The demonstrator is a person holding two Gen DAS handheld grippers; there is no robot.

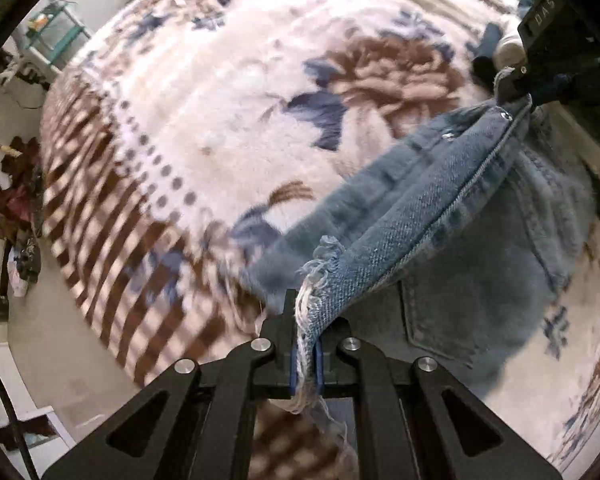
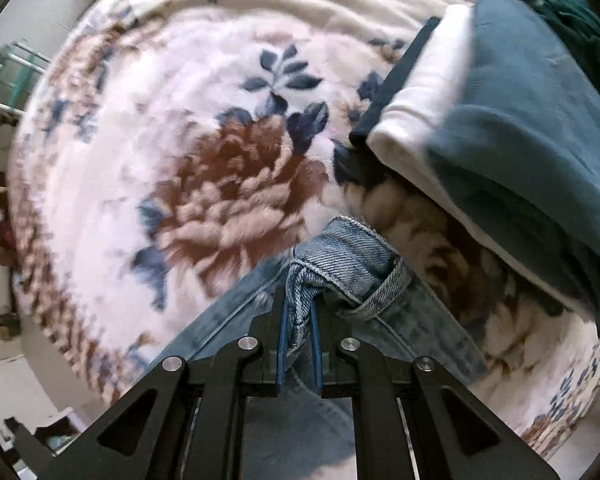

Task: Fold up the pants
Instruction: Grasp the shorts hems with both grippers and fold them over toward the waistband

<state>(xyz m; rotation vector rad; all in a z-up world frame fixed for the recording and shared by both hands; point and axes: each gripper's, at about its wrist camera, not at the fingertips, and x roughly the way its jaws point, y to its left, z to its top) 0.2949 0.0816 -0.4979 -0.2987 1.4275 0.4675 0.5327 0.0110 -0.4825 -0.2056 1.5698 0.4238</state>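
Nearest in the left wrist view, the left gripper [image 1: 308, 354] has its blue-padded fingers [image 1: 294, 368] closed on the frayed hem of faded light-blue denim pants [image 1: 440, 208]. In the right wrist view, the right gripper [image 2: 299, 342] is clamped on the waistband beside a belt loop. The pants hang stretched between both grippers above a plush cream bed blanket with brown and navy flowers [image 1: 228, 120]. Denim likely feels heavy, soft and non-slippery; thick seams suit gripping. Farther off lies a stack of folded teal and white clothes [image 2: 512, 128].
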